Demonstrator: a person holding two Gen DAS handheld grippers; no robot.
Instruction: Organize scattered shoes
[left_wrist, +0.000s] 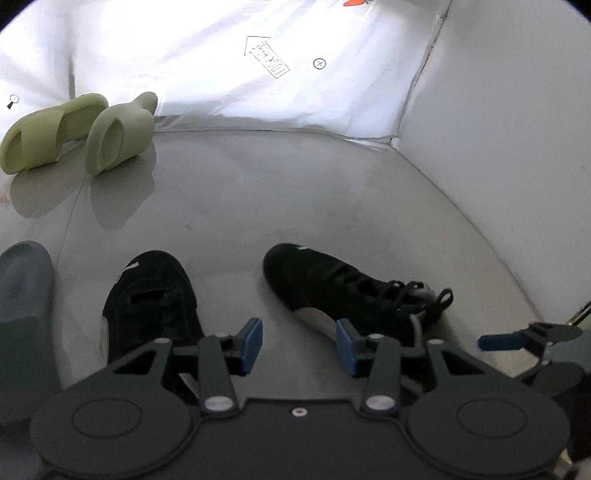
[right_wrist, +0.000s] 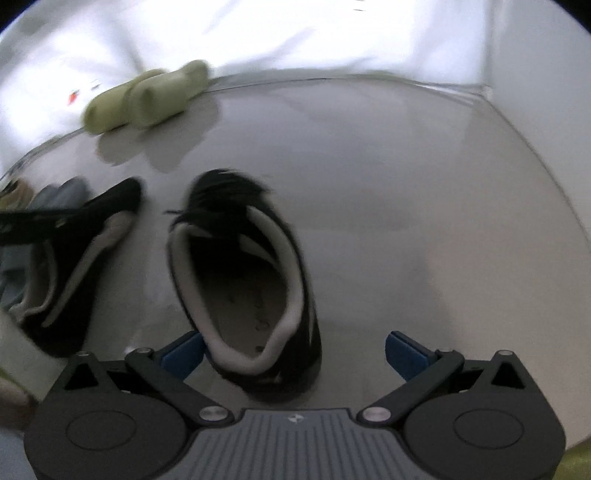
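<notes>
My left gripper (left_wrist: 299, 345) hangs low over the grey floor (left_wrist: 295, 192), its blue pads spread apart with nothing between them. To either side of it lie the two black sneakers: one (left_wrist: 155, 306) just left of the left pad, toe pointing away; the other (left_wrist: 351, 291) to the right, lying at an angle, laces loose, passing behind the right pad. My right gripper (right_wrist: 293, 354) is also released, jaws wide; the heel of a black sneaker (right_wrist: 243, 280) sits between the pads, its left side just beside the left pad, clear of the right one. Its opening faces the camera, pale lining visible. The second sneaker (right_wrist: 74, 266) lies near, to the left. A pair of pale green slides (left_wrist: 77, 129) stands side by side well beyond, against a white sheet (left_wrist: 221, 66) printed with an arrow. A grey-blue slipper (left_wrist: 22, 306) sits at the far left. A white wall (left_wrist: 517, 129) bounds the right side.
</notes>
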